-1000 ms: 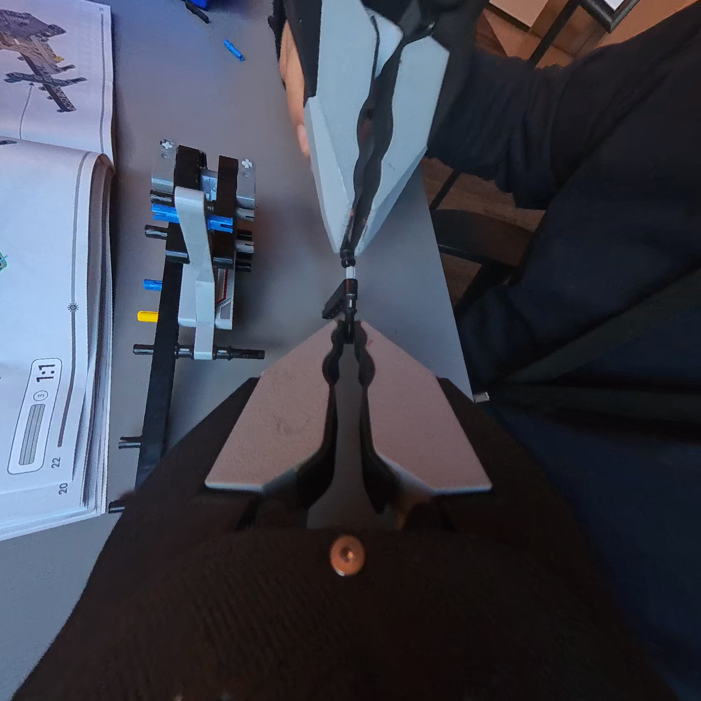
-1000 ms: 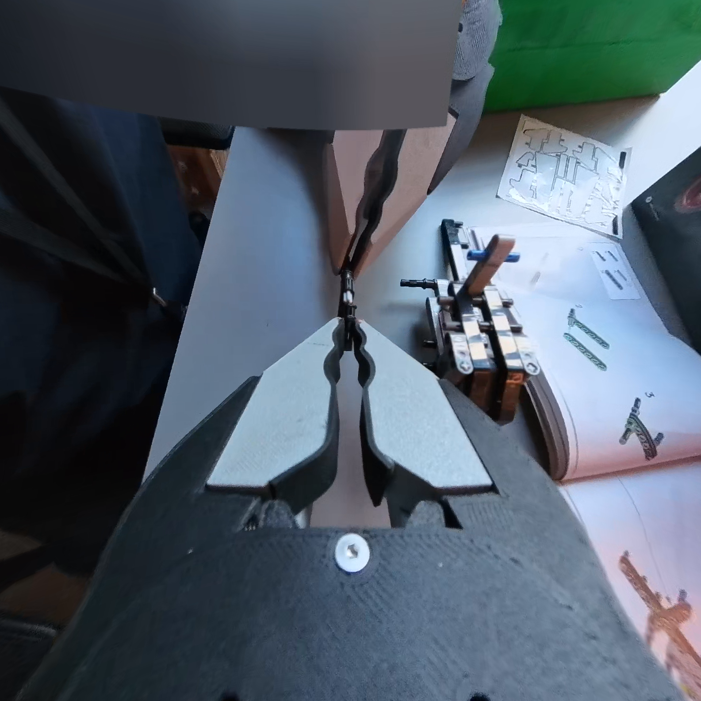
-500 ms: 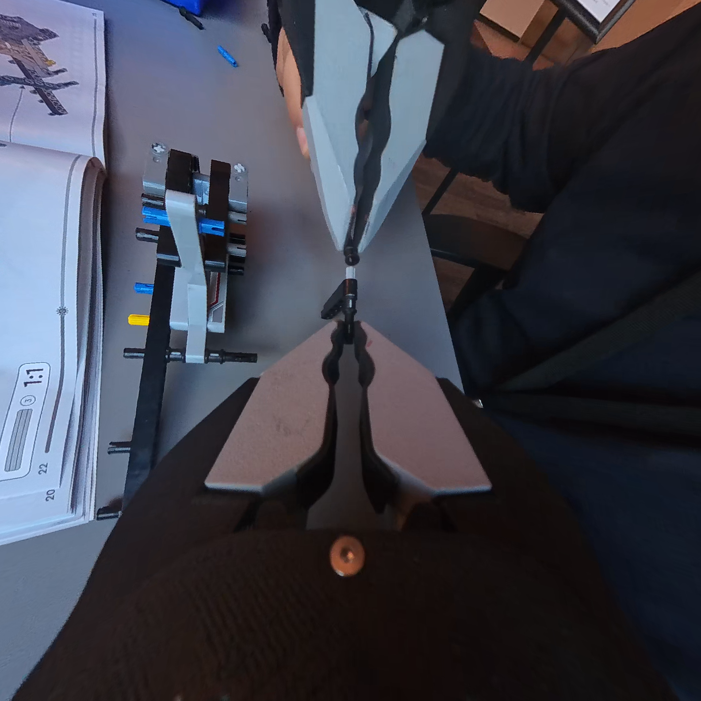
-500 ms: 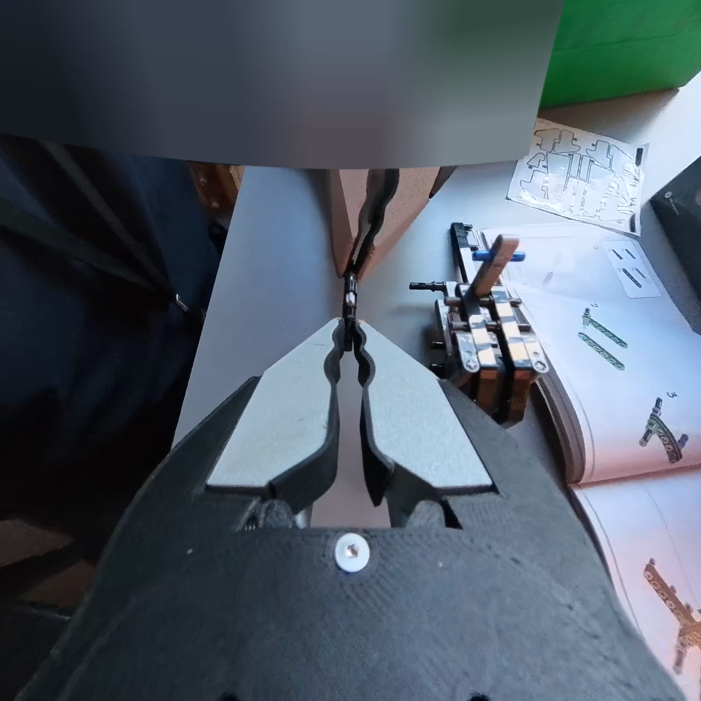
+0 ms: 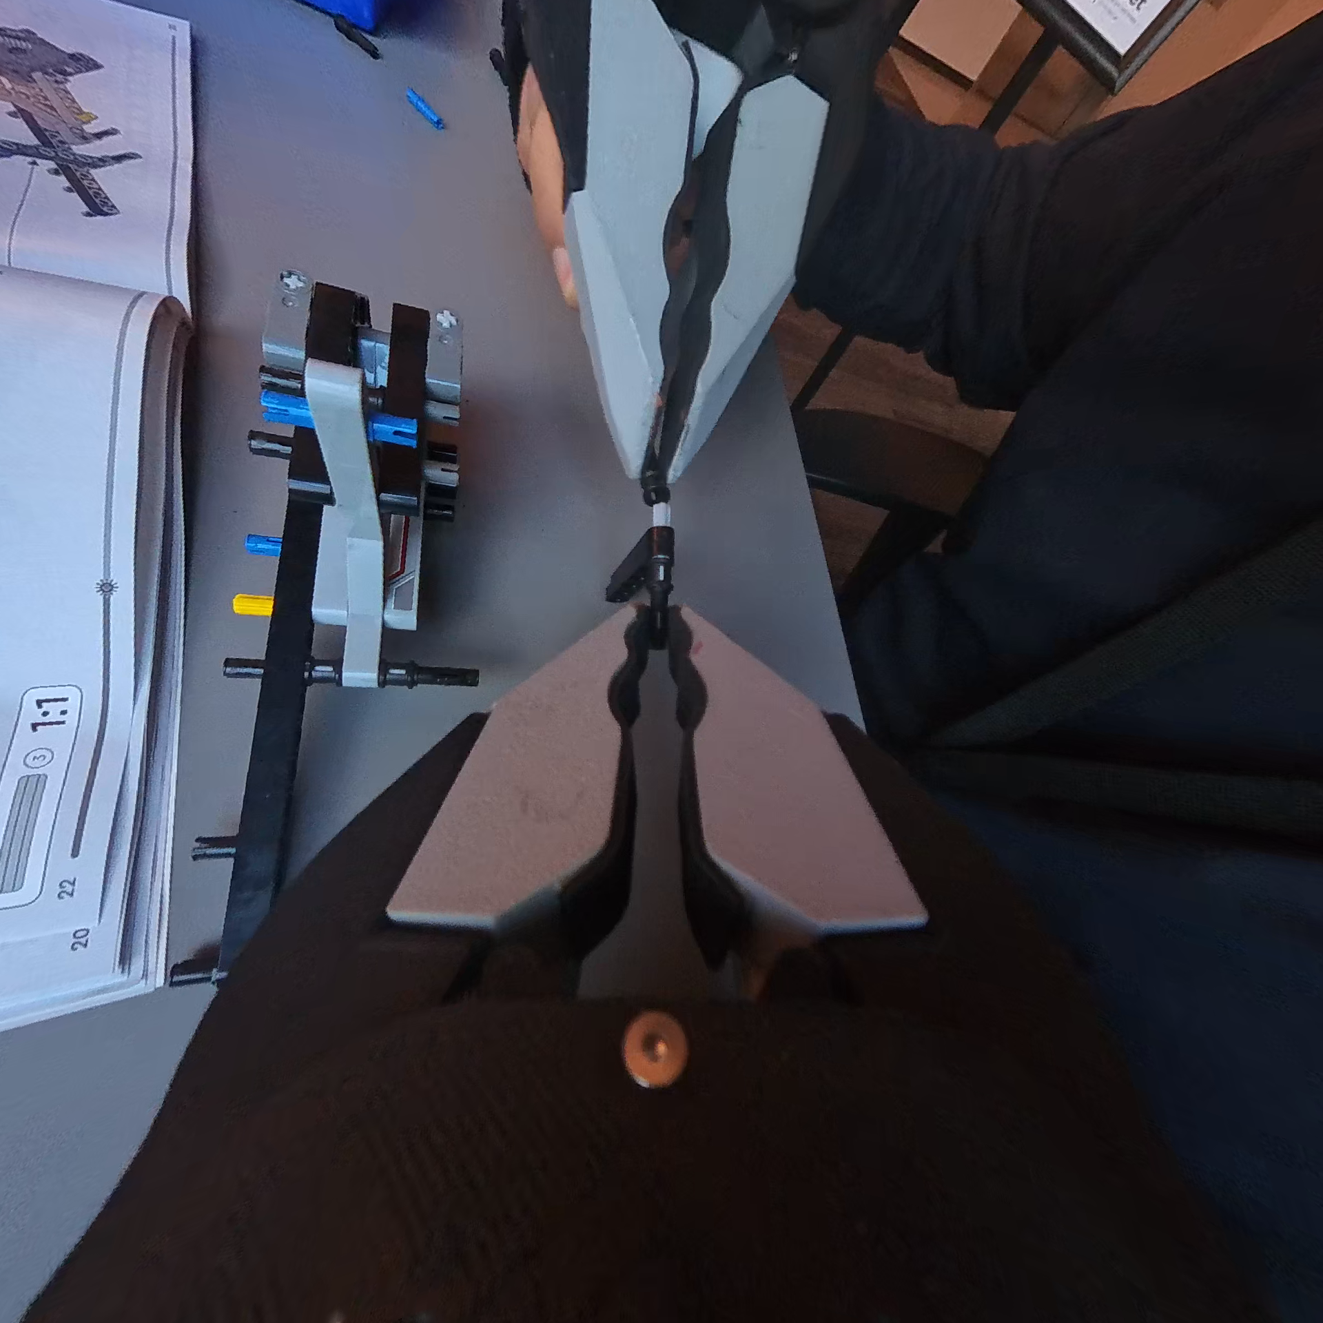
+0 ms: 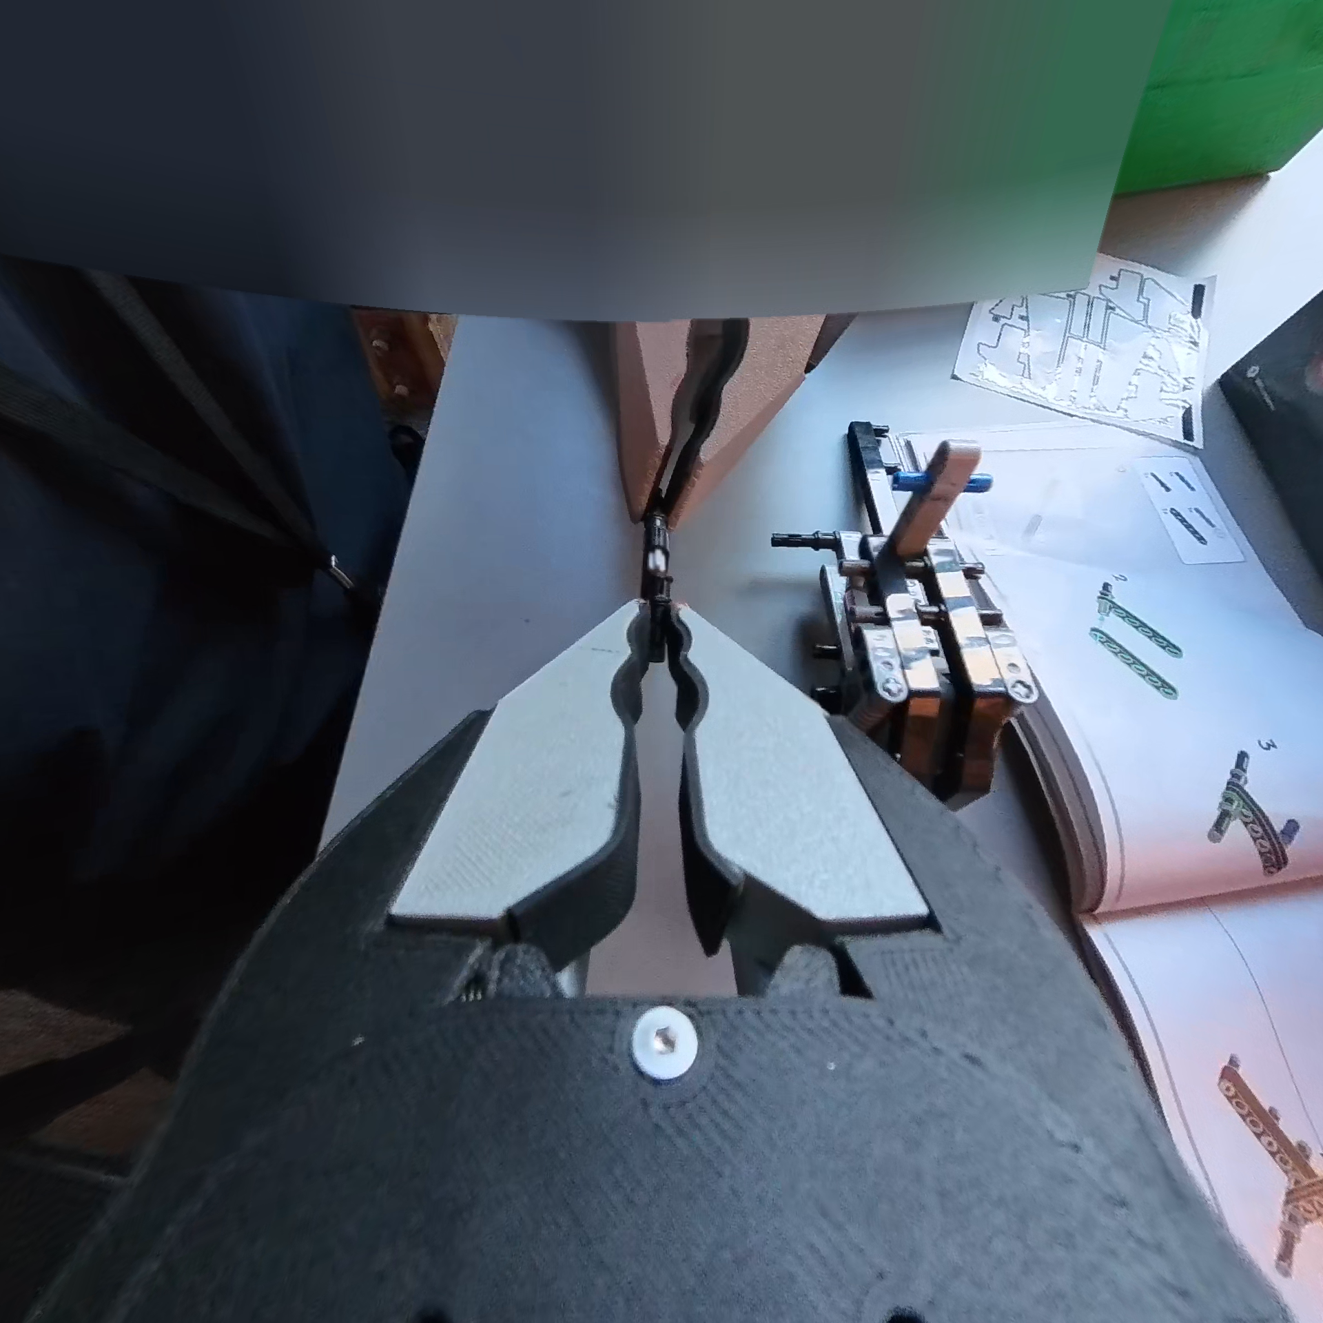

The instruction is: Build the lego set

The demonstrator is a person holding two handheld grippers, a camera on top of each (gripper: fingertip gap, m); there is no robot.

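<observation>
The two tools meet tip to tip above the near edge of the grey table (image 5: 444,215), each pinching one end of the same small black axle piece (image 5: 659,551). The left tool (image 5: 656,623) has its jaws drawn almost together on the lower end of that piece; the right tool (image 6: 656,619) is closed just as tightly on the other end, so the piece hangs in the air between them, clear of the table. A short white band (image 5: 662,514) shows on the piece near the right tool's tips, and a little black connector (image 5: 630,576) juts off its side.

The half-built lego model (image 5: 358,458) lies on the table well to one side of the tools, beside the open instruction booklet (image 5: 64,644). It is a black beam with grey panels, blue pins and one yellow pin (image 5: 252,605) sticking out. A loose blue pin (image 5: 425,109) lies farther off. In the right wrist view a sticker sheet (image 6: 1088,358) rests beyond the model (image 6: 923,644). The person's dark sleeve (image 5: 1002,236) reaches in behind the right tool.
</observation>
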